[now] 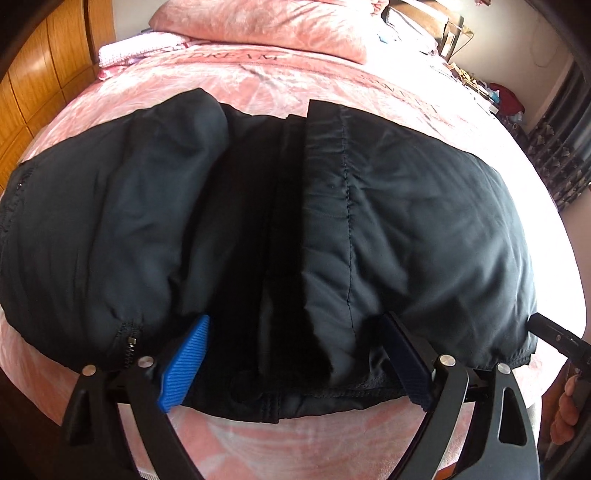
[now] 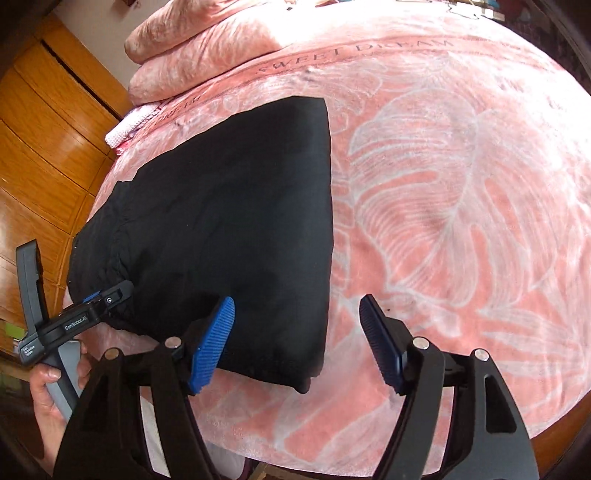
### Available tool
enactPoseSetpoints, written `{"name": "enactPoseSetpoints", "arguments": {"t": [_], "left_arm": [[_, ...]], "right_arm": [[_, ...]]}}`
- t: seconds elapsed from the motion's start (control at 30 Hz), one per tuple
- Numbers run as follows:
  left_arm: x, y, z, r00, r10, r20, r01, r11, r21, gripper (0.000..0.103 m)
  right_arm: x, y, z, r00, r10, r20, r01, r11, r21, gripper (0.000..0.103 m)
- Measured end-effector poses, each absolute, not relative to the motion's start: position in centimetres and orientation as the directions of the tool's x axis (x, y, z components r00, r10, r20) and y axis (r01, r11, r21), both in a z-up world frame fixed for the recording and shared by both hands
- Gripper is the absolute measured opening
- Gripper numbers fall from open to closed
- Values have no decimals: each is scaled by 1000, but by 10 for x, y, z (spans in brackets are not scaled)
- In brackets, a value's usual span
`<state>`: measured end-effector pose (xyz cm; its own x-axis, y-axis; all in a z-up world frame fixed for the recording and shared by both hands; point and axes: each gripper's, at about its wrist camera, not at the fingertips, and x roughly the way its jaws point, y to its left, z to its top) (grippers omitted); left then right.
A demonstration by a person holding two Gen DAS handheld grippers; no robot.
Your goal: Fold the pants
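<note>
Black pants [image 1: 406, 221] lie folded in a wide bundle on the pink leaf-print bedspread [image 1: 280, 435], with a zipper at the near left and a stitched hem on top. My left gripper [image 1: 295, 363] is open over their near edge, its pads wide apart and pressing on nothing. In the right wrist view the pants [image 2: 221, 221] fill the left half. My right gripper [image 2: 295, 343] is open at their near right corner, with one blue pad [image 2: 212, 343] over the cloth and the other over the bedspread [image 2: 461, 221]. The left gripper [image 2: 107, 299] shows at the pants' left edge.
Pink pillows [image 1: 266, 26] and a white knitted cloth [image 1: 129, 51] lie at the head of the bed. A wooden wardrobe [image 2: 44, 166] stands along the left. A cluttered bedside [image 1: 480, 85] and a patterned curtain [image 1: 557, 147] are at the far right. A hand [image 2: 48, 387] holds the left gripper's handle.
</note>
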<state>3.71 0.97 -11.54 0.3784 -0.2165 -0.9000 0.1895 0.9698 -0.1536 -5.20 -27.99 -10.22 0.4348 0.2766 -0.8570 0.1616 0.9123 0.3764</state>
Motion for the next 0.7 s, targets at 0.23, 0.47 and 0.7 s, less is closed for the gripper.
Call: {"name": "enactPoseSetpoints", "arguments": {"t": [0.23,0.47,0.7], "left_arm": [[36,11,-111,385,-220,-896,166,972,-167,94],[39,-2,-121,385,-197,-902,191,973,-130,100],[24,23,-92,442,-263,-858,177,963,-204,89]], "right_arm": [[-56,-281,-99,448,386,-807,128,865,484,17],[-50,-278,-104,394,310,-865,147,908,392,17],[-61,-270,-82,443,154,-883,121,966,229,36]]}}
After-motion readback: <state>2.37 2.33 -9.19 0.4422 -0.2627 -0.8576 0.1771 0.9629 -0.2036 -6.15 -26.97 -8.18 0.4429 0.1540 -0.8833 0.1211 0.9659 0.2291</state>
